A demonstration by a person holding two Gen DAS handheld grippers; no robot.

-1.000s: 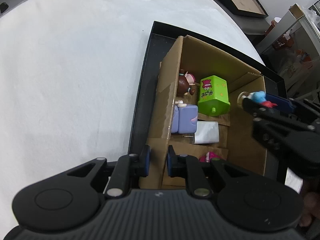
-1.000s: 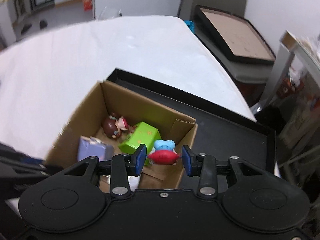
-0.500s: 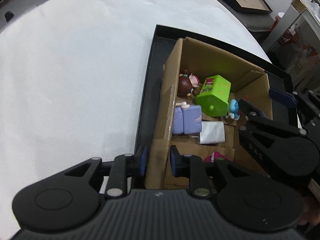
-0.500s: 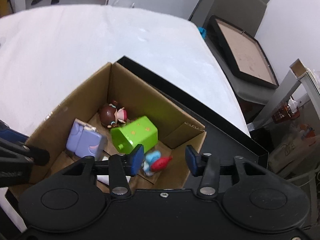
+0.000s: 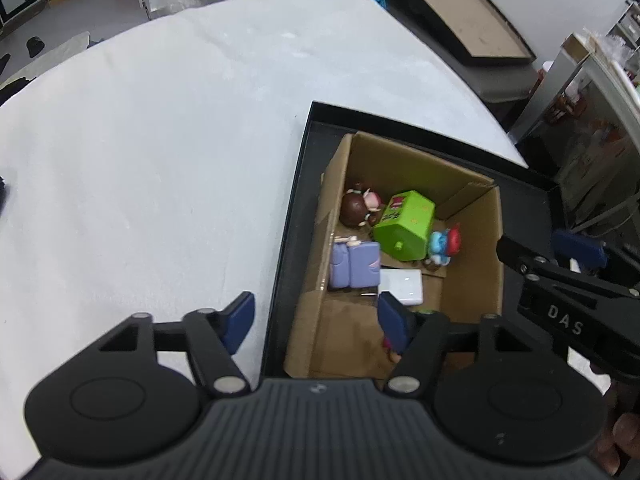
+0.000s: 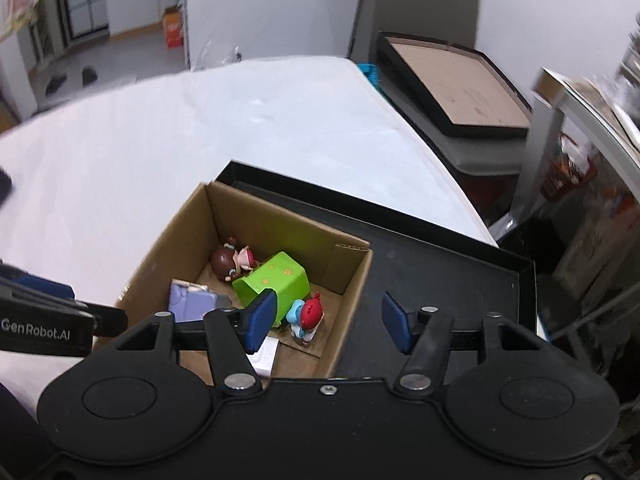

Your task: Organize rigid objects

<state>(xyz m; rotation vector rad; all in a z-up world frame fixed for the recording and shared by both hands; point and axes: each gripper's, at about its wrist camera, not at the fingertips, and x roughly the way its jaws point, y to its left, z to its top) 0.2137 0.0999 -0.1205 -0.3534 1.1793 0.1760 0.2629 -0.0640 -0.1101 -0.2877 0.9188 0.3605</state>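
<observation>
Both grippers hung over the cardboard box [image 5: 472,280], and neither had a thing in its grip. The left gripper [image 5: 316,320] was spread wide, its blue pads straddling the box's near wall, nothing between them. The right gripper [image 6: 328,326] was just as wide open, empty, one pad above the box's inside and the other out over the black tray [image 6: 440,272] that the box sat in.

Down in the box, the blue figure with the red cap [image 6: 306,316] lay on the cardboard floor near the right-hand wall, touching or just beside the green block [image 6: 276,280]. That green block was tipped on its side in the middle. Behind it, toward the far corner, lay the brown-haired doll [image 5: 358,208], close against the block. The lilac block [image 5: 354,264] sat along the left wall, and a white flat piece [image 5: 402,286] lay just beside it on the floor.

The tray itself rested on the white table [image 5: 160,160], at its right edge. Off past the table, a framed board [image 6: 456,92] sat on a dark stand
</observation>
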